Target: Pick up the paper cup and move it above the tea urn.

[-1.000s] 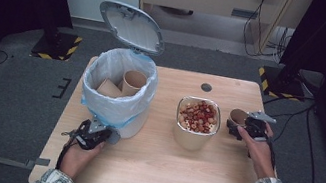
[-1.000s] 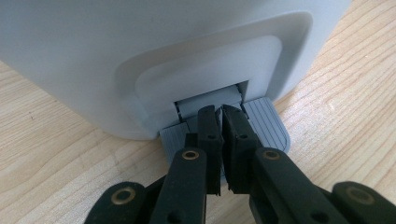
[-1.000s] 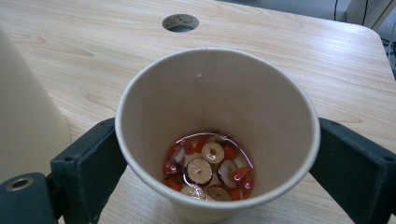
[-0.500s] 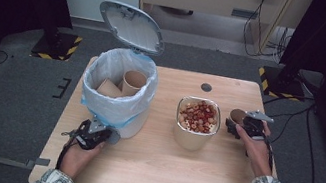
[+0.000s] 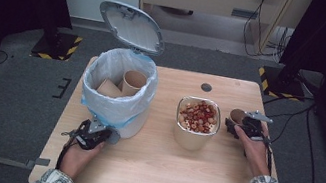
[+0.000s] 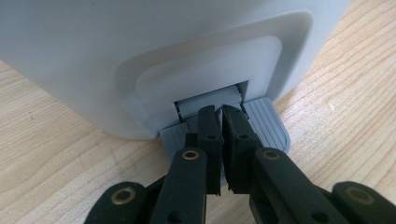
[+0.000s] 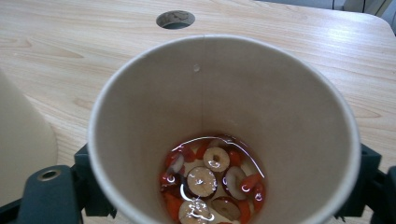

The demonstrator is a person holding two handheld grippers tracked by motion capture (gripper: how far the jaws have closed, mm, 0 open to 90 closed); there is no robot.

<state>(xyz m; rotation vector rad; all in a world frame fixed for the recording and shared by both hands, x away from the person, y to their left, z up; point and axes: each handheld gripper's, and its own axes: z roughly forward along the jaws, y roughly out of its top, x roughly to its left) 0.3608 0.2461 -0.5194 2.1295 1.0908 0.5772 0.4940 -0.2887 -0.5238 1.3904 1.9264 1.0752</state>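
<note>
From the high view we see our left gripper (image 5: 92, 135) at the lower left of the frame, pressed against the foot of the white bin (image 5: 117, 94), whose lid (image 5: 132, 26) stands raised above it. Paper cups (image 5: 133, 81) sit inside its blue-edged liner. That view hides what the jaws are doing; the left gripper view settles it. There, in the middle of the frame, our two black jaws stand nearly together, only a thin slit between them, with nothing clamped, their tips resting on the grey ribbed pedal (image 6: 266, 122) that juts from the bin's base onto the wooden table (image 6: 56, 154).

At the right of the high view our right gripper (image 5: 241, 127) holds a small paper cup (image 5: 237, 115) near the table's right edge, just beside a larger bowl (image 5: 196, 123) heaped with red and pale pieces. From above the cup's contents are too small to read. The right gripper view looks straight down into it: the paper cup (image 7: 224, 126) fills the centre, its jaws closed against both sides of the wall, and at the bottom lie dried fruit slices in liquid (image 7: 212, 179). A round hole (image 7: 175, 19) in the table shows at the upper middle.
</note>
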